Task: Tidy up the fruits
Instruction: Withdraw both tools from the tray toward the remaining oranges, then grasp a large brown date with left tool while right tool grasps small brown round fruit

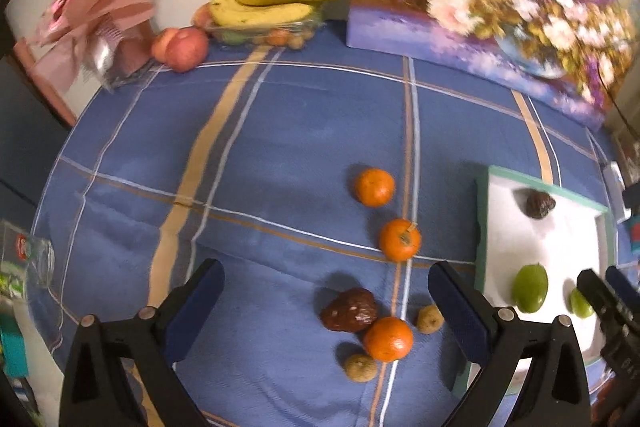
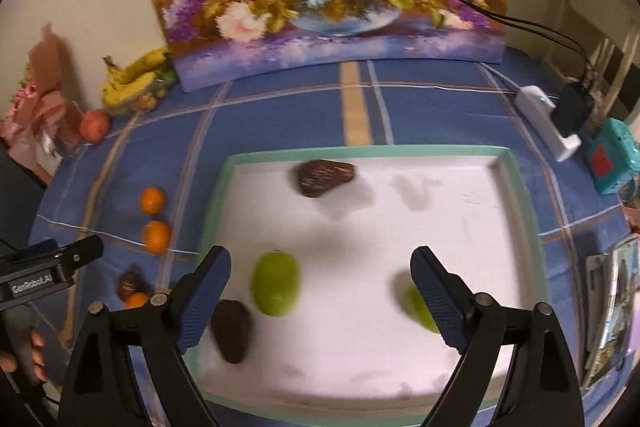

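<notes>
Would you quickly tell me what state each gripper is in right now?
Left gripper: open, holding nothing, above the fruit on the cloth.
Right gripper: open, holding nothing, over the tray.

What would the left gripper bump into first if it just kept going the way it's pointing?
Probably the blue checked tablecloth. The left gripper is open with nothing between its fingers. The nearest fruits, a dark brown one and an orange, lie toward its right finger, though depth is hard to judge.
</notes>
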{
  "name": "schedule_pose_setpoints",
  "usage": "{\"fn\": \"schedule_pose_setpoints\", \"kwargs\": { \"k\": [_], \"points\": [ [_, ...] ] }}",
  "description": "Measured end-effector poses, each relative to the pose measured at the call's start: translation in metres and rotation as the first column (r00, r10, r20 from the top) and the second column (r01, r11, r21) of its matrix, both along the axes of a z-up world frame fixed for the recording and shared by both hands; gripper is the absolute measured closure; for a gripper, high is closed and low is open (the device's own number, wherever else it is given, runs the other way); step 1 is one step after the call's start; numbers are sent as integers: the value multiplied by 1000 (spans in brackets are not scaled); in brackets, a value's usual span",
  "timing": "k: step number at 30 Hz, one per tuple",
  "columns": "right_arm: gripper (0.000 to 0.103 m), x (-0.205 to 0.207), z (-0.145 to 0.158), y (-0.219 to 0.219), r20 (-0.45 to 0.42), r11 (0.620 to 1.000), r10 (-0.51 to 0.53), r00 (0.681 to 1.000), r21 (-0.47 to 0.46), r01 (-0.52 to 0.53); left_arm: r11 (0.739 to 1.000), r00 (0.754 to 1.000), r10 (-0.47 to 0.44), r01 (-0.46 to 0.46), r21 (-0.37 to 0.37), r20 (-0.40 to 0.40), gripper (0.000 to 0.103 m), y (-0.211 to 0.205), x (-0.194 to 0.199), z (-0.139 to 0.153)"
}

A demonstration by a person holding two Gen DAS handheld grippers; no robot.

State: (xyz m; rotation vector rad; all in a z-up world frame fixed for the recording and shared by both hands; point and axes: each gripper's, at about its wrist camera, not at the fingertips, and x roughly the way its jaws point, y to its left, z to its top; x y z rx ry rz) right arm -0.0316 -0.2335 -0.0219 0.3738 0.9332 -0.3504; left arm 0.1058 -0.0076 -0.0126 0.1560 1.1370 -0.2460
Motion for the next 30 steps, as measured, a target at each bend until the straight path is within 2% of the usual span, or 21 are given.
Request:
{"fn": "schedule_pose_setpoints", "kwargs": {
  "k": [7,15,19,22,23,24,25,27,30],
  "points": [
    [11,18,7,35,50,992,120,992,23,-121,997,998,60,-60,-57,-13,0,31,5,5],
    [13,37,3,70,54,977,205,977,46,-207,989,990,116,-123,-88,-80,1,51,13,-12],
    [36,47,-3,86,40,967,245,969,66,-247,985,982,124,-139,-99,-142,2,51,17,-31],
    [41,54,-10,97,15,959,276,961,69,-276,984,975,121,-143,-108,-188,6,48,18,-43],
    [51,56,-13,100,6,955,287,958,73,-286,984,973,121,-144,-109,-197,7,47,18,-46],
    [55,57,-15,102,-2,953,293,956,76,-292,984,971,118,-144,-110,-208,7,45,18,-50],
    [58,60,-19,105,-18,951,300,954,81,-298,984,970,115,-141,-111,-216,8,44,18,-52],
    [62,62,-26,108,-45,949,308,950,86,-303,984,967,103,-134,-120,-234,16,40,17,-57],
    [67,66,-37,113,-85,946,318,944,101,-309,985,963,93,-126,-121,-253,16,35,16,-63]
  ]
}}
